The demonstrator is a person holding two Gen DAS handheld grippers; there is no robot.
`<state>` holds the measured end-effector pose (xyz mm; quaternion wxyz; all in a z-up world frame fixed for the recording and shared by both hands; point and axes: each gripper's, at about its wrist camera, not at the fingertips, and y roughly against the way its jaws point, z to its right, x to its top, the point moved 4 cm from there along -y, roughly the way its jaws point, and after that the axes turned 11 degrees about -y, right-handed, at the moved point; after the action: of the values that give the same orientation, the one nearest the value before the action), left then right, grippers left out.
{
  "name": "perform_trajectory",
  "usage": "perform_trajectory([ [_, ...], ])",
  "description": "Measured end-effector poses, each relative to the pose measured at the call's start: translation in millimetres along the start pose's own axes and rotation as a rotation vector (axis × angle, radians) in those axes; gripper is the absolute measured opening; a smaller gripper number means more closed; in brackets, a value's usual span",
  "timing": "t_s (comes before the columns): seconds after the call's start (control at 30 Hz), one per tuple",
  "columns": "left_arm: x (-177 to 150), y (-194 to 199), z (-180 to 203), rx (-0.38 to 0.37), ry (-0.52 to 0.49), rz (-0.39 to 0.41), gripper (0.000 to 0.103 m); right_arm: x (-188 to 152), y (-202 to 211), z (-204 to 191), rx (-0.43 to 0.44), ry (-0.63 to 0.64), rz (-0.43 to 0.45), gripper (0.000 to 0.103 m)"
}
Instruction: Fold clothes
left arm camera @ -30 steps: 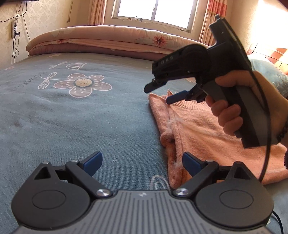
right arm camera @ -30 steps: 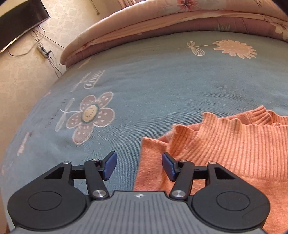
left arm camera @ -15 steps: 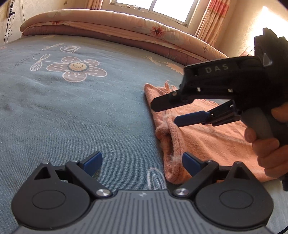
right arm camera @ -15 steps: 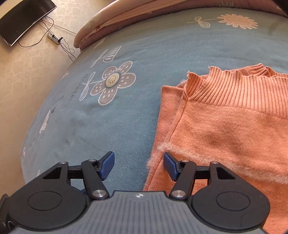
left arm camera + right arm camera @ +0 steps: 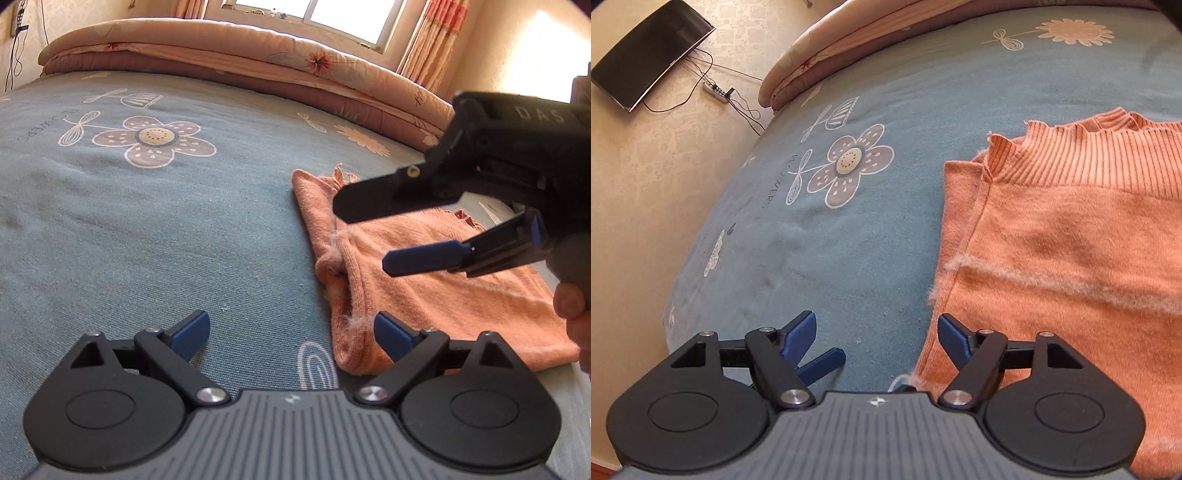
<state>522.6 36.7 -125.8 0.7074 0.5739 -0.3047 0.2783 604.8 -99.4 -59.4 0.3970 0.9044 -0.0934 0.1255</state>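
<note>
clearly "das" on right tool (image 5: 364, 236), "flowers" on bedspread (image 5: 879, 236), both tools spread, gripping nothing

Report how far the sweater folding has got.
Done: the orange sweater lies on the blue bedspread with its side edge already turned in along a lengthwise fold. In hand: nothing. The left gripper and right gripper are both open and empty, the right's jaws having just been opening above the folded edge. Left: the remaining folds, apparently including the crosswise one.
</note>
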Motion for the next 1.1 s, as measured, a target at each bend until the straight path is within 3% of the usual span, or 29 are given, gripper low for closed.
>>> perform_trajectory([
  [0.2,1.0,-1.6,-2.4,-0.017,-0.001,-0.009,0.095,-18.7,-21.4,14.6,-0.004,-0.078,-0.070,0.078],
  [0.37,0.7,2.5,-3.1,-0.131,-0.033,-0.017,0.095,-19.2,-12.6,12.1,0.031,-0.090,-0.048,0.078],
  [0.53,-0.3,6.9,-25.5,-0.071,0.005,-0.014,0.095,-26.6,-2.9,19.9,0.071,-0.141,-0.044,0.078],
  [0.7,-2.7,5.8,-41.5,-0.094,0.062,-0.016,0.098,-34.9,-18.5,34.6,0.071,-0.211,-0.079,0.079],
  [0.8,-1.9,6.2,-41.5,-0.095,0.069,-0.008,0.098,-25.4,4.5,34.2,0.117,-0.230,-0.034,0.079],
  [0.9,-1.8,5.6,-42.5,-0.091,0.079,-0.003,0.098,-17.8,39.5,39.0,0.107,-0.233,0.040,0.079],
  [1.1,-1.5,8.5,-50.5,-0.144,0.179,0.029,0.098,-37.2,59.3,69.7,0.055,-0.258,0.046,0.079],
])
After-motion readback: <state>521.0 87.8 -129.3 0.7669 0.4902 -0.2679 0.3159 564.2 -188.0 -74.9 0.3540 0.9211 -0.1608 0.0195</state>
